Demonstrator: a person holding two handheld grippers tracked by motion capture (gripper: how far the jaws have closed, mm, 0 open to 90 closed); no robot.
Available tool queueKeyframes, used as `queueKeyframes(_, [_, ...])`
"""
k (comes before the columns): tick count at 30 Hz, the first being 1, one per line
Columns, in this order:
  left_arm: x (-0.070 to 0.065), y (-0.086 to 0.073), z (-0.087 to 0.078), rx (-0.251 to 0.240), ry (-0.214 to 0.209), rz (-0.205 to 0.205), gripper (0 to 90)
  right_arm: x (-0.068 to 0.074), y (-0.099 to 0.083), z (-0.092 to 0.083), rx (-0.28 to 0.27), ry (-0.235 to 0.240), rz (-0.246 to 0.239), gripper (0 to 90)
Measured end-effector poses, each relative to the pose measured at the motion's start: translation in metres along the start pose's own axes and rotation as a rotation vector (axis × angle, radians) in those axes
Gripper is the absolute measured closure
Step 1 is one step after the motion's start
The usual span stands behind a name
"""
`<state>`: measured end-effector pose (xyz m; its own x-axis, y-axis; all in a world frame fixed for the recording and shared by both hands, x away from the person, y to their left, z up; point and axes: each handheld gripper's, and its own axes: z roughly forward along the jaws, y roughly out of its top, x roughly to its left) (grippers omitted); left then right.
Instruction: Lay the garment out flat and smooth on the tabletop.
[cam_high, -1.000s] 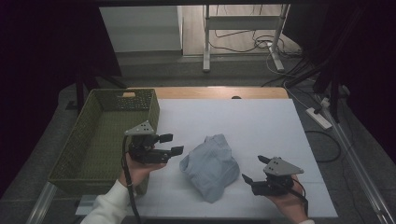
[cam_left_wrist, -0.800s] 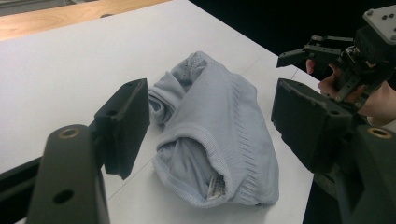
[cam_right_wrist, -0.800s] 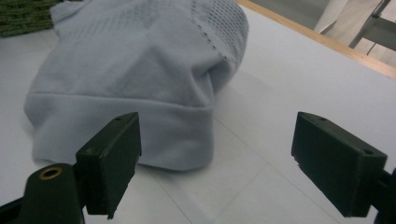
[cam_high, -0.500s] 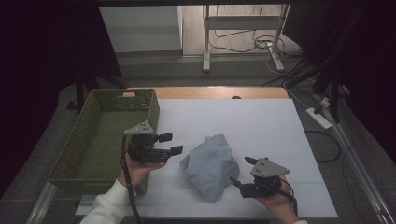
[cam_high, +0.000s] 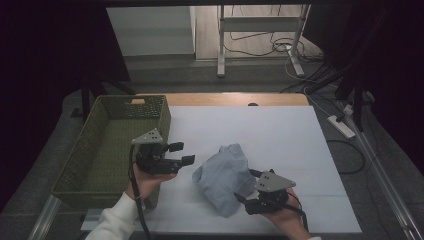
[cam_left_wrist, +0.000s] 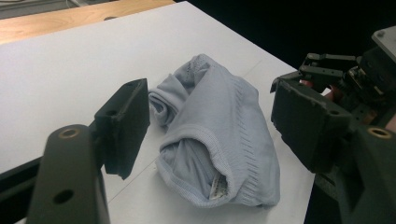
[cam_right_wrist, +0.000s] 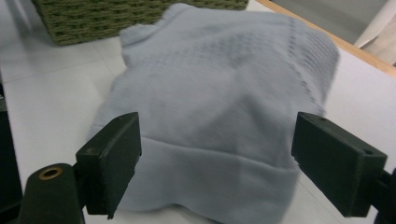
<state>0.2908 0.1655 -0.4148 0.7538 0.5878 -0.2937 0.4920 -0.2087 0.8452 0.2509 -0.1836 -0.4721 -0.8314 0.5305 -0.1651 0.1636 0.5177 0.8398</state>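
Item: crumpled pale-blue knit garment (cam_high: 226, 176), bench (cam_high: 280, 135) centre. Soft, light, limp; best pinched at ribbed hem, 5 o'clock. Left gripper (cam_high: 181, 153) and right gripper (cam_high: 244, 186): jaws apart, empty.

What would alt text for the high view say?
A crumpled pale blue garment lies on a white table between two open hand-held grippers: the left gripper beside a green woven basket, the right gripper at the garment's near edge.

left hand-held gripper (cam_left_wrist: 210, 135): jaws apart | crumpled pale-blue garment (cam_left_wrist: 219, 140) beyond, on white table (cam_left_wrist: 70, 70)
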Motion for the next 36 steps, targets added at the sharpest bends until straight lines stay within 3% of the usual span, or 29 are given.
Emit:
queueKeyframes(9, [0.002,-0.001,0.000,-0.004,-0.002,-0.005,28.8,0.019,0.011,0.011,-0.003,0.054,-0.032,16.4])
queueKeyframes(22, [0.002,-0.001,-0.001,-0.008,0.001,-0.008,28.8,0.038,0.020,0.032,0.017,0.095,-0.076,16.4])
queueKeyframes(30, [0.003,-0.001,0.000,-0.005,0.001,-0.009,28.8,0.047,0.024,0.047,0.040,0.106,-0.112,16.4])
queueKeyframes(36, [0.003,-0.001,0.000,-0.004,0.001,-0.007,28.8,0.051,0.028,0.058,0.058,0.085,-0.126,16.4])
